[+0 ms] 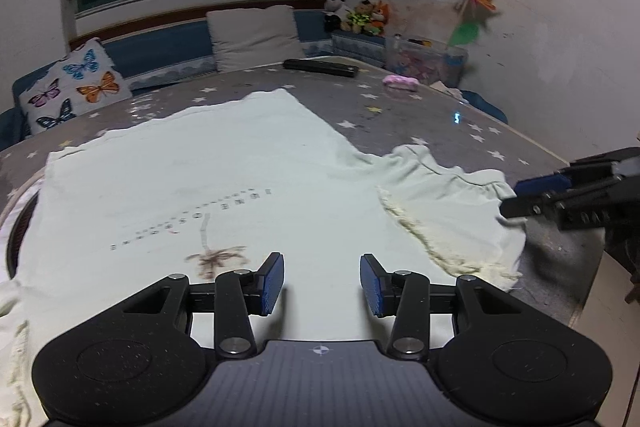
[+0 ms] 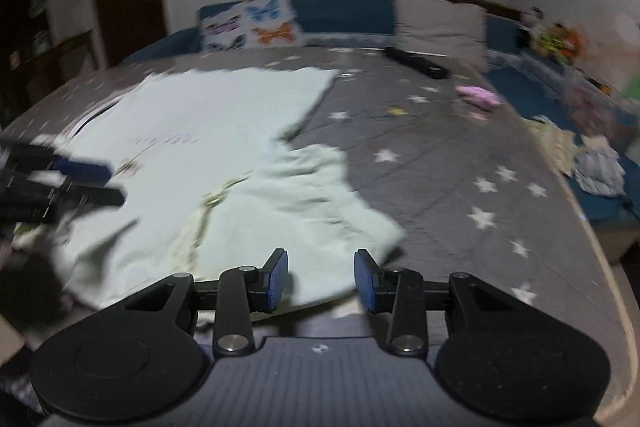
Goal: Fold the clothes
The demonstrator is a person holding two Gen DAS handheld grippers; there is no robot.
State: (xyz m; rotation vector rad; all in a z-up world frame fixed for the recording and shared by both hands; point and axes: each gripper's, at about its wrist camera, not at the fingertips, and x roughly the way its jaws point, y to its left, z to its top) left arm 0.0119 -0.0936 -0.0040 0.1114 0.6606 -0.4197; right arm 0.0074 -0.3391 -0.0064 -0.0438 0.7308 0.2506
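Pale mint cotton T-shirt [image 1: 208,187] with a palm-tree print lies spread flat across the grey star-patterned bed [image 1: 400,115], one sleeve toward its near edge. Left gripper [image 1: 322,283] and right gripper [image 2: 321,279] hover above it, jaws apart, empty.

A pale mint shirt [image 1: 224,163] with a brown palm print lies on a grey star-patterned bedspread [image 1: 400,111].
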